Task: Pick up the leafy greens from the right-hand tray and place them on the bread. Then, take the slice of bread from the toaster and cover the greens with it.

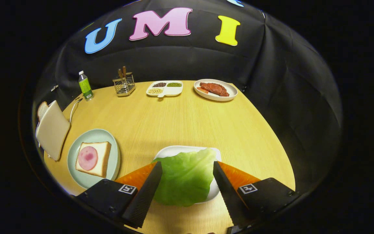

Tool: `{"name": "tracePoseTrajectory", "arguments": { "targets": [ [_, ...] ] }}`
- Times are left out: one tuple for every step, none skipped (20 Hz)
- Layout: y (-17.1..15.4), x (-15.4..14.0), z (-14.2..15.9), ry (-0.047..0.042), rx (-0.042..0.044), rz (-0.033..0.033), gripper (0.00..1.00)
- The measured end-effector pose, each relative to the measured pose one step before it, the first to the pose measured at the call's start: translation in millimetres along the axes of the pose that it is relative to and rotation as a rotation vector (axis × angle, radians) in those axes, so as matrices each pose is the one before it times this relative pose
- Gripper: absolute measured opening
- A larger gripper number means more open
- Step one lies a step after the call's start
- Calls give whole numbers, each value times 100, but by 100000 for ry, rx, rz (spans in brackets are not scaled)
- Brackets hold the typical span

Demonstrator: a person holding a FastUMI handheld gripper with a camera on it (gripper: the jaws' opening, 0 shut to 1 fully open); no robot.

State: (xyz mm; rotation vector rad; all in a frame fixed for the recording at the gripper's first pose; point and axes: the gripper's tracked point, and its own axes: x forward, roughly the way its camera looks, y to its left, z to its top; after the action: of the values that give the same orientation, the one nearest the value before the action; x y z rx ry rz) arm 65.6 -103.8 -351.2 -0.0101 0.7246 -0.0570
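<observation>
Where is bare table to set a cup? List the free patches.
Free: the wide middle of the table, between the divided dish, meat plate and lettuce tray. Crowded: toaster beside bread plate. Open hand-held gripper straddles the lettuce.

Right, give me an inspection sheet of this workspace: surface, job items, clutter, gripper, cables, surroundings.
Surface: round wooden table, no spills seen.
Job's things: leafy greens lie on the white tray, between the fingers. Bread with a round slice of ham sits on the green plate. Toaster at the table's edge beside that plate, a bread slice sticking out of it.
Clutter: green bottle, wire rack with utensils, divided dish of grains, plate of meat, all along the far edge.
Gripper: gripper open, fingers either side of the greens, not pressing.
Cables: white cord runs from the toaster toward the bottle.
Surroundings: black cloth wall.
</observation>
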Motion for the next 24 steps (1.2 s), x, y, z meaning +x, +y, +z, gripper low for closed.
{"name": "tracePoseTrajectory", "arguments": {
  "targets": [
    [-113,301,-322,1448,974,-388,98],
    [-190,666,-775,2062,2101,-460,98],
    [91,297,-451,1357,1419,584,98],
    [-35,332,-462,1259,945,33,98],
    [-71,163,-247,787,-241,-24,98],
    [135,284,-563,1076,-750,276,98],
    [93,-22,-488,1240,-146,967,96],
    [194,288,237,-1028,1211,941,95],
    [-14,-123,-68,1268,453,28,90],
    [-40,8,252,-702,182,-223,88],
    [108,44,-258,746,-147,337,87],
    [57,106,90,-305,-529,115,83],
    [250,96,-98,500,-413,557,80],
    [-21,70,62,-130,-183,-160,72],
    [84,-27,8,475,-441,393,64],
    [211,-35,-83,400,-100,602,65],
    [40,-111,-25,210,-604,-334,54],
    [218,77,-13,351,-1368,1396,43],
    [183,28,-30,339,-517,-248,34],
    [-118,245,177,-243,-601,-90,25],
    [-109,-9,172,-474,-718,-823,21],
    [187,-22,-116,301,-839,211,11],
    [25,-168,-45,156,-345,577,9],
    [10,172,5,686,930,413,8]
  ]
}}
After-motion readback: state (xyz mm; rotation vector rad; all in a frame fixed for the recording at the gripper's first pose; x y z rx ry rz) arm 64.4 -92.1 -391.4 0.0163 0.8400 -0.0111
